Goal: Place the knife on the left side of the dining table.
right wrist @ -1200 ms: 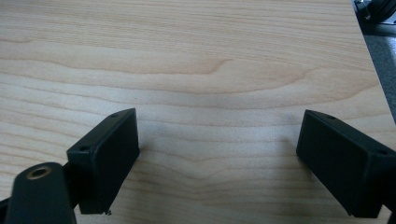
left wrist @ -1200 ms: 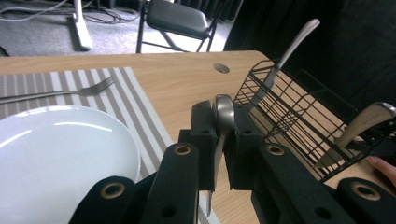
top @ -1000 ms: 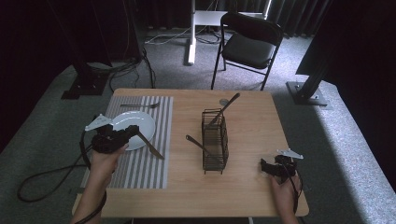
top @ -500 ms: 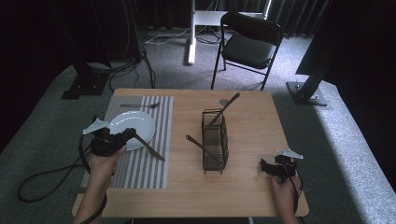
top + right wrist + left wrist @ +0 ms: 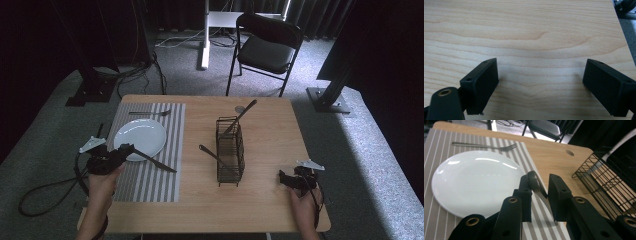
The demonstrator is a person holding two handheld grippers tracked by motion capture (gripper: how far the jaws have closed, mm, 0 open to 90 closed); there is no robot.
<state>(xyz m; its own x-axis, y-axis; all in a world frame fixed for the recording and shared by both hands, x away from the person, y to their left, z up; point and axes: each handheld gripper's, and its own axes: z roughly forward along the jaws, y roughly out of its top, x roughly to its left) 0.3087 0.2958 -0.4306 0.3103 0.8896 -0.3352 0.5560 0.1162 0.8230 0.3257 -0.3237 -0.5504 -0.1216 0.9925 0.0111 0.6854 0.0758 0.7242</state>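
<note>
A dark-handled knife (image 5: 156,163) lies slantwise on the striped placemat (image 5: 150,187), just right of the white plate (image 5: 140,137). My left gripper (image 5: 126,148) is at the knife's handle end. In the left gripper view the handle (image 5: 535,183) leans on the left jaw of that gripper (image 5: 540,180), with a gap to the right jaw. These jaws have just been opening. A fork (image 5: 150,113) lies beyond the plate (image 5: 474,180). My right gripper (image 5: 283,177) rests low over the bare table at the front right. Its jaws (image 5: 541,75) are wide apart with nothing between them.
A black wire basket (image 5: 230,152) stands mid-table, also seen in the left gripper view (image 5: 604,185). It holds a spoon (image 5: 246,111) and a second utensil (image 5: 209,152) sticking out to the left. A folding chair (image 5: 265,47) stands beyond the table (image 5: 270,130).
My left gripper has drawn back to the left and sunk, bringing the knife down onto the placemat. Its jaws have parted a little. The right gripper has kept still.
</note>
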